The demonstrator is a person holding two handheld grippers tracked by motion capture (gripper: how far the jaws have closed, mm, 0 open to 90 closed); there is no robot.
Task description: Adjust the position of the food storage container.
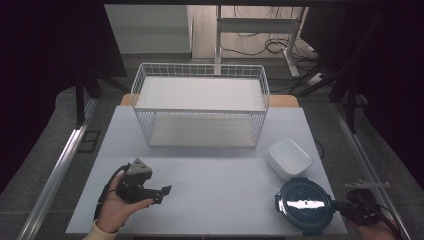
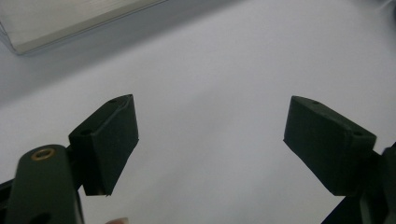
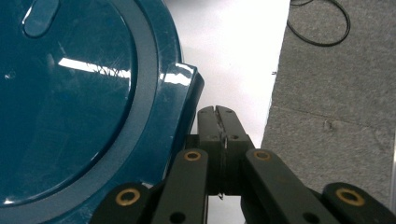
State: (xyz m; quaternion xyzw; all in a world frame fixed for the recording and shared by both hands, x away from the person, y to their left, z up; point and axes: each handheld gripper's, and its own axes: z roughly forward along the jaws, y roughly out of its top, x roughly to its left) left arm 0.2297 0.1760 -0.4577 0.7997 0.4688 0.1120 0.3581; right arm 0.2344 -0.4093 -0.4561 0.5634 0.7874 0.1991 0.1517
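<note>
Teal round lid (image 1: 304, 204) is lying at the tabletop (image 1: 215, 170) front-right corner. Right claw (image 3: 218, 112) is resting w/ jaws pressed together, nothing between, just beside the lid's side tab. Left claw (image 2: 210, 144) is waiting w/ jaws apart. I think better reopening, then pinching the tab squarely.

No readable text, label, brand, number or sign anywhere: none on the round dark lid (image 1: 304, 204), white container (image 1: 289, 157), wire basket (image 1: 200, 104) or worktop (image 1: 210, 175).
</note>
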